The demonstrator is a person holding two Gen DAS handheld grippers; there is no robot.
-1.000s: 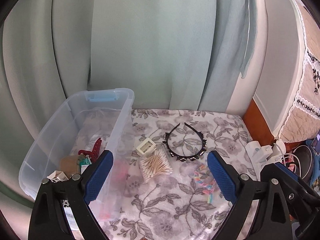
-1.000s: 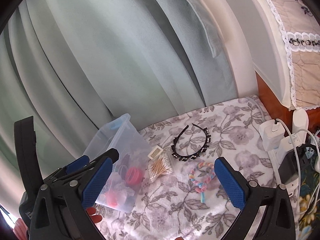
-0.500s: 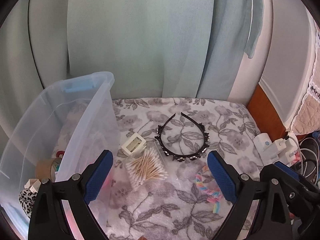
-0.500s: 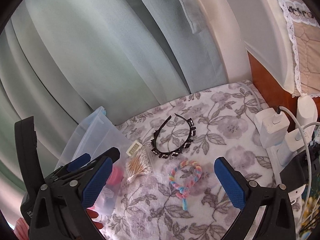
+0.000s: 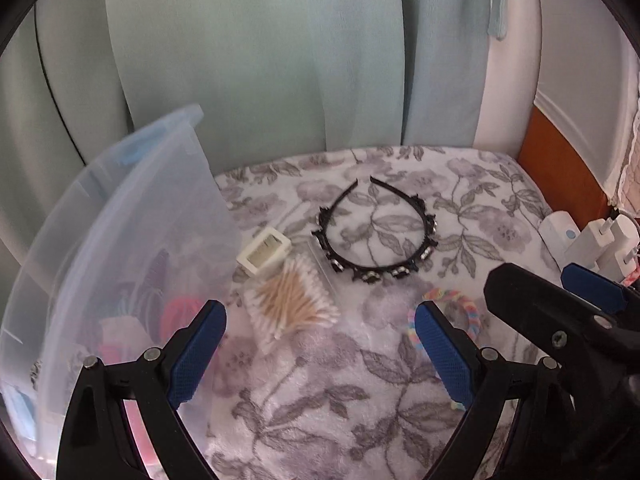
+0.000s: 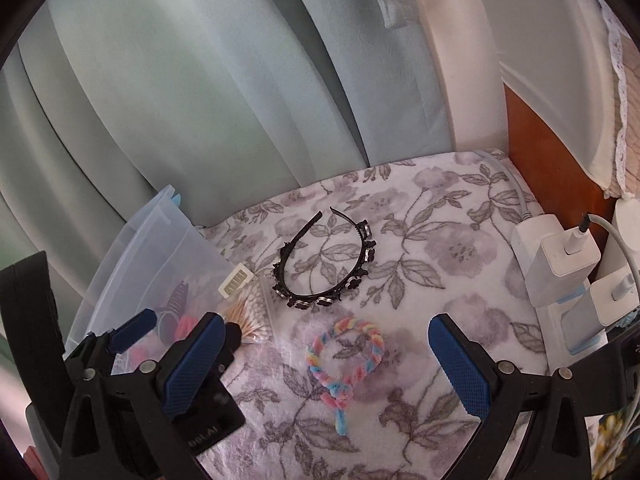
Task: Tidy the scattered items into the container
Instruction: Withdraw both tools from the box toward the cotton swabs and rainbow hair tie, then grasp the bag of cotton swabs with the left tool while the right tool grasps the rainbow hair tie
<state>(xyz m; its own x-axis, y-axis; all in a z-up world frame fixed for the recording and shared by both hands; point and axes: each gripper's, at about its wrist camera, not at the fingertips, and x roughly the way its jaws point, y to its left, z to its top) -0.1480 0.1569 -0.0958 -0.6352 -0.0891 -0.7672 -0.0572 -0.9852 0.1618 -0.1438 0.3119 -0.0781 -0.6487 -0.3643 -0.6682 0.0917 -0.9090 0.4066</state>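
A clear plastic container [image 5: 120,216] stands at the left on the floral cloth, with several small items inside; it also shows in the right wrist view [image 6: 160,248]. A black headband [image 5: 376,236] [image 6: 328,268], a bag of cotton swabs [image 5: 292,308] [image 6: 250,312], a small white box [image 5: 264,254] [image 6: 236,279] and a pastel braided hair tie [image 6: 346,356] [image 5: 460,304] lie on the cloth. My left gripper [image 5: 320,348] is open and empty just short of the swabs. My right gripper [image 6: 326,364] is open and empty over the hair tie.
Pale green curtains [image 6: 200,100] hang behind the cloth. White chargers and a power strip [image 6: 560,264] sit at the right edge beside a wooden panel [image 6: 532,144]. The right gripper's body [image 5: 560,320] shows at the right of the left wrist view.
Both grippers have moved forward and down toward the cloth. The hair tie now lies between the right fingers, and the swabs are nearer the left gripper.
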